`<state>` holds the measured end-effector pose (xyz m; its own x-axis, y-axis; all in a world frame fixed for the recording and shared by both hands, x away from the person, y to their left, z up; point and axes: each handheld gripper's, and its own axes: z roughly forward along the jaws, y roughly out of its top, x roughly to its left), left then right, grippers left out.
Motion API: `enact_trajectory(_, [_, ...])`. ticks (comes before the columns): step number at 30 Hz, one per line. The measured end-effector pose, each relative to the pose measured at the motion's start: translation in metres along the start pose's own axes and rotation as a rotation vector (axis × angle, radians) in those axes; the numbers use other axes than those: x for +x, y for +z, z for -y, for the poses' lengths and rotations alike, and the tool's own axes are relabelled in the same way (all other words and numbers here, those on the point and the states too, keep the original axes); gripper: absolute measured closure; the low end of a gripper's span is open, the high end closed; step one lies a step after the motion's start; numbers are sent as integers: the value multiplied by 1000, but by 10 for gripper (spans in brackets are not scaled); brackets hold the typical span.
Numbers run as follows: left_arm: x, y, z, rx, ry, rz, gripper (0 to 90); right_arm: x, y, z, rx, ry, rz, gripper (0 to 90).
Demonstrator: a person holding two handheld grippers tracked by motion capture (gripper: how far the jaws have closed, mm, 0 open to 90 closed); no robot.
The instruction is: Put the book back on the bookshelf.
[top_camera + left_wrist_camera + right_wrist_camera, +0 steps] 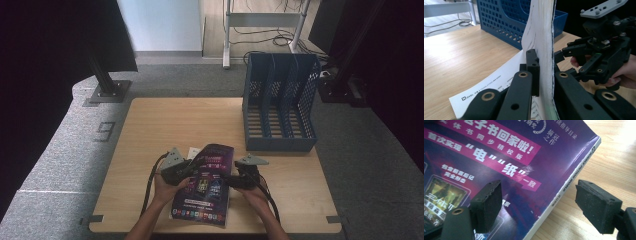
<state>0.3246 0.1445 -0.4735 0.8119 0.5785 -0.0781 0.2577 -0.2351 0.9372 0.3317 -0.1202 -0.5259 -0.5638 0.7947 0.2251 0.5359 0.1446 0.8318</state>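
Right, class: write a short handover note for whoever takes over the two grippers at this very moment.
Left gripper: shut on the page edge of the purple glossy paperback magazine, tilting that side up.
Right gripper: open, fingers straddling the spine edge, not pressing.
A white printed paper sheet lies flat on the light wooden table, beside the magazine. The blue plastic slotted file rack stands at the far right, its slots unfilled.
Done: magazine gripped on one side.
Left: probably close the right gripper, lift, then slot the magazine into the rack.
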Motion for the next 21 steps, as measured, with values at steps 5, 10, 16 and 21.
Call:
enact_trajectory(5, [-4, -5, -4, -12, 19, 17, 878, -3, -1, -1, -7, 4, -13, 194])
enact_trajectory(10, [-7, -6, -6, -19, 22, 34, 878, -4, -2, -3, -21, 16, -32, 165])
enact_trajectory(16, [-8, -5, -6, -16, 27, 37, 878, -4, 1, -2, -19, 19, -68, 148])
enact_trajectory(21, [-9, -5, -6, -12, 19, 43, 877, -3, 4, -2, -17, 24, -94, 143])
